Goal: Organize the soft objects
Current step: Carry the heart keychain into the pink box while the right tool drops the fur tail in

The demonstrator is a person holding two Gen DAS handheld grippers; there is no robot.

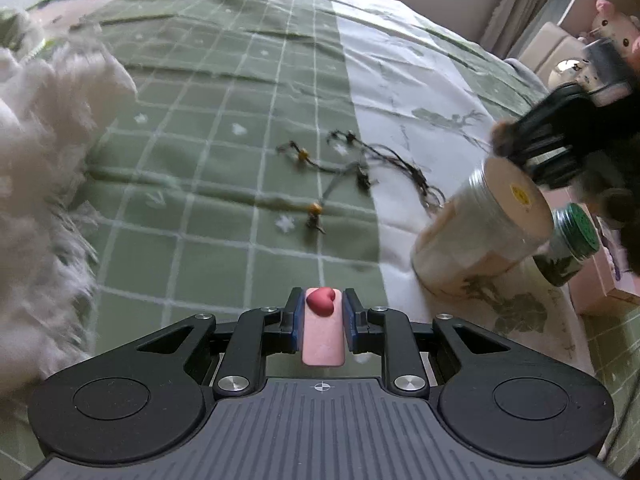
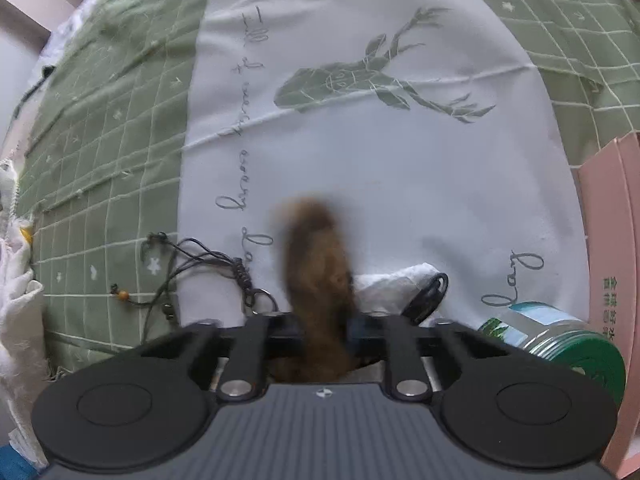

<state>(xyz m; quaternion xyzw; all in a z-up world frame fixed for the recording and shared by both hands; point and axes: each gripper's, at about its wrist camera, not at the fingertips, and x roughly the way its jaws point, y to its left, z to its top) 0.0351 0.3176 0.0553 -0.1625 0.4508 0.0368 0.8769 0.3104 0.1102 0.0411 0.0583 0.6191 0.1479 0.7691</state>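
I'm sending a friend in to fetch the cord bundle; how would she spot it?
Look at the bed cover, where its green checked part meets the white strip. The tangle of dark cords lies flat there, left of the pale jar. Unlike its neighbours it is thin and stringy, with small orange beads.

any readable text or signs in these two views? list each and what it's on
"lay": cursive print on the white bedspread panel, far right; the word's start is out of sight.
Cursive line up the panel's left edge: not legible.
Green characters on the pink box: too blurred.
Yellow sticker on the tall jar's lid: too small.
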